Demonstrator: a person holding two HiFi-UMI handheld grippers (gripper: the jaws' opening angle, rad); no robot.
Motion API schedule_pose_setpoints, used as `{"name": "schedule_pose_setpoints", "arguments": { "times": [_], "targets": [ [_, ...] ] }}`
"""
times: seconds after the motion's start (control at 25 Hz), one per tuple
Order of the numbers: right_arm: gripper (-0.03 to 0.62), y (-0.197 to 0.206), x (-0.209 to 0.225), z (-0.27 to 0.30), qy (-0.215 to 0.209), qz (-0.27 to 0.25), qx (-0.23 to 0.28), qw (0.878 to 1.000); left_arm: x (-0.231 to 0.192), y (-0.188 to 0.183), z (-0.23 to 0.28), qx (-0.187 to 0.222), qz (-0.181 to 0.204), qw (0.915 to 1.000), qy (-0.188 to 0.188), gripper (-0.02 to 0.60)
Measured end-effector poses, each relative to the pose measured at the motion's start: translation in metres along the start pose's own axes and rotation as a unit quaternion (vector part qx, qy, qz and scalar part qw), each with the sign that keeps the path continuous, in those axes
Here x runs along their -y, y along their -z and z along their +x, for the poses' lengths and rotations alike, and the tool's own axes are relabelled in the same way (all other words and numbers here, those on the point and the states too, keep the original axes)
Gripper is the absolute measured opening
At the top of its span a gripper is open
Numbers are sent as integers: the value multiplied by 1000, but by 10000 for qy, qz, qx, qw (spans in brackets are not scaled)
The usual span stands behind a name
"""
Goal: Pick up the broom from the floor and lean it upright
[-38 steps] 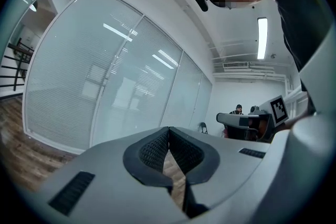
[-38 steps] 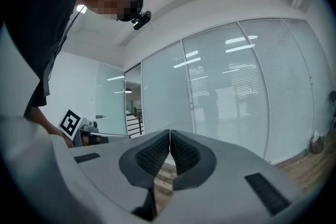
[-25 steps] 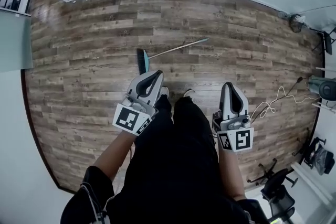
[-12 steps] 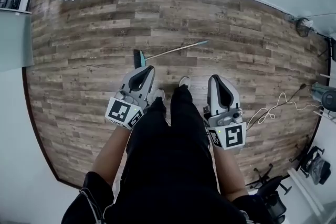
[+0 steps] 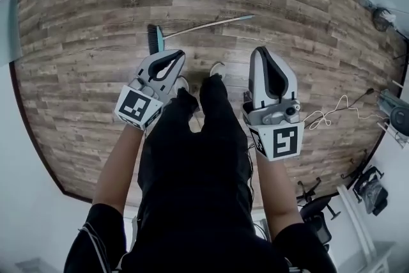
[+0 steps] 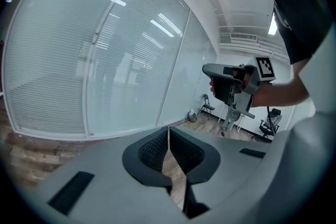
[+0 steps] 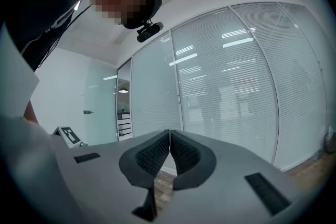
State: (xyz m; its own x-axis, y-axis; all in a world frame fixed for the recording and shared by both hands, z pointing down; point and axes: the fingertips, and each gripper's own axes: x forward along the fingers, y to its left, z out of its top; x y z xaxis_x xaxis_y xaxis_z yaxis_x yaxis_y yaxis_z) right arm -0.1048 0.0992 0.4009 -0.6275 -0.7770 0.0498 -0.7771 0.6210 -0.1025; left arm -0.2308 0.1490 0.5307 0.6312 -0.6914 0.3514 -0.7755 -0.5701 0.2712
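I'm looking down on a wood-plank floor [image 5: 89, 41] edged by white walls [image 5: 22, 201]. Ahead, glass partitions [image 6: 79, 71] with closed blinds reflect strip lights [image 6: 160, 28]. Office chairs [image 5: 317, 209] stand at the right, a cable [image 5: 327, 114] nearby

The broom [image 5: 203, 25] lay flat on the floor [image 5: 83, 16] ahead of the person's feet, with its head to the left and its handle running off to the right and slightly farther away. The left tool [image 5: 176, 55] hung on the near side of the broom head, a little to its right and apart from it. The right tool [image 5: 261, 50] hung farther right, nearer than the handle's far end. Between the two tools stood the person's legs [image 5: 208, 137]. A cable [image 5: 332, 117] lay on the floor well to the right.
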Motion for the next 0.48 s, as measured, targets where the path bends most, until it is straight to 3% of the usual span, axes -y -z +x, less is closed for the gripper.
{"name": "schedule_pose_setpoints", "arguments": {
  "times": [0.12,0.28,0.48],
  "targets": [
    [18,38,17,5,-43,-64,-8,10000,-12,58,34,-296,173,9993,130,20],
    [18,111,12,13,-388,-32,26,9992,-34,138,77,-269,1042,9935,382,20],
    [18,213,14,33,-324,-24,-60,9995,-75,252,128,-716,1217,9873,735,23]
  ]
}}
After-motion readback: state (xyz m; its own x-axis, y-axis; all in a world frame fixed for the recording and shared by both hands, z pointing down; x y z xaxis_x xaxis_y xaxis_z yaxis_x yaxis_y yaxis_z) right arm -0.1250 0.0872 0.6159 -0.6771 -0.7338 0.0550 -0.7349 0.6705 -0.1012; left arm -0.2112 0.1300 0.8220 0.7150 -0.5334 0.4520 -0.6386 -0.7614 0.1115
